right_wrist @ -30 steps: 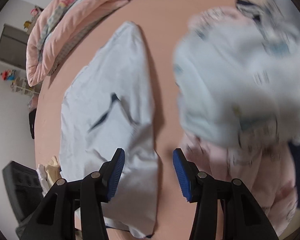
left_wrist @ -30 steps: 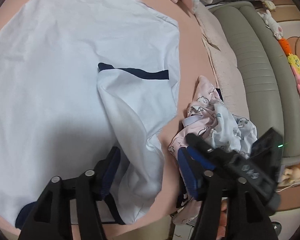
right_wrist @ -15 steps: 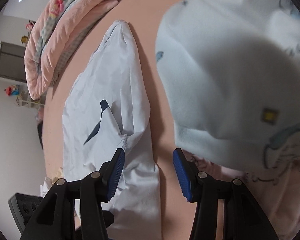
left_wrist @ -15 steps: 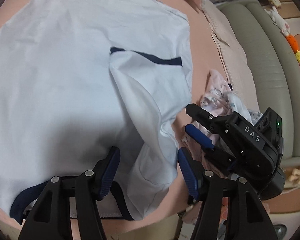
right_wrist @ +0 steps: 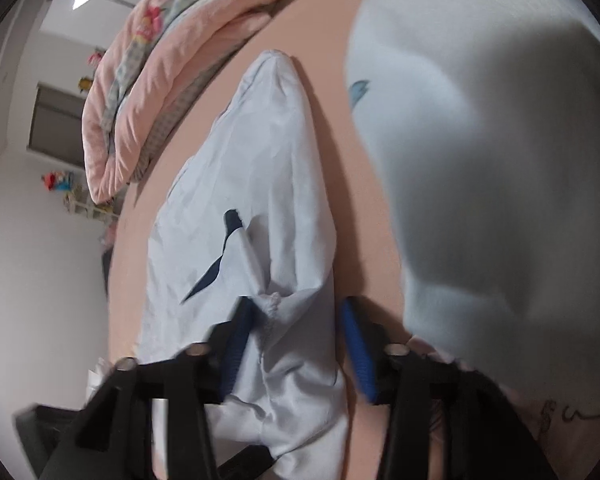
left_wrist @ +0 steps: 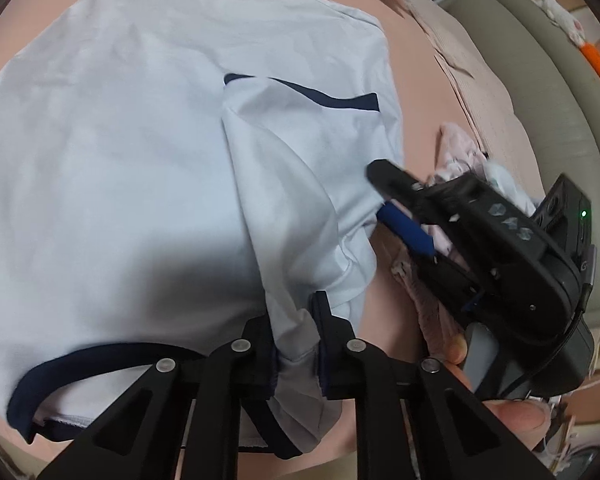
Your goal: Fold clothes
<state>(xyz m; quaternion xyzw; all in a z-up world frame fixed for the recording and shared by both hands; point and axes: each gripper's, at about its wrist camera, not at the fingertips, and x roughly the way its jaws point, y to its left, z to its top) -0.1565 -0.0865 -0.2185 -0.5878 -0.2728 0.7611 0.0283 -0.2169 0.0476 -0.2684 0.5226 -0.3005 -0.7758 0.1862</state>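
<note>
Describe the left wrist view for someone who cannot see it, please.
A pale blue shirt with dark trim lies spread on a pink bed, one sleeve folded over its front. The left hand-held gripper is closing on the shirt's near edge, and the right hand-held gripper is closing on the sleeve edge. A pink patterned garment lies behind it.

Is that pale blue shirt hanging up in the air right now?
No, the pale blue shirt lies spread flat on the pink bed surface, as the left wrist view shows.
</note>
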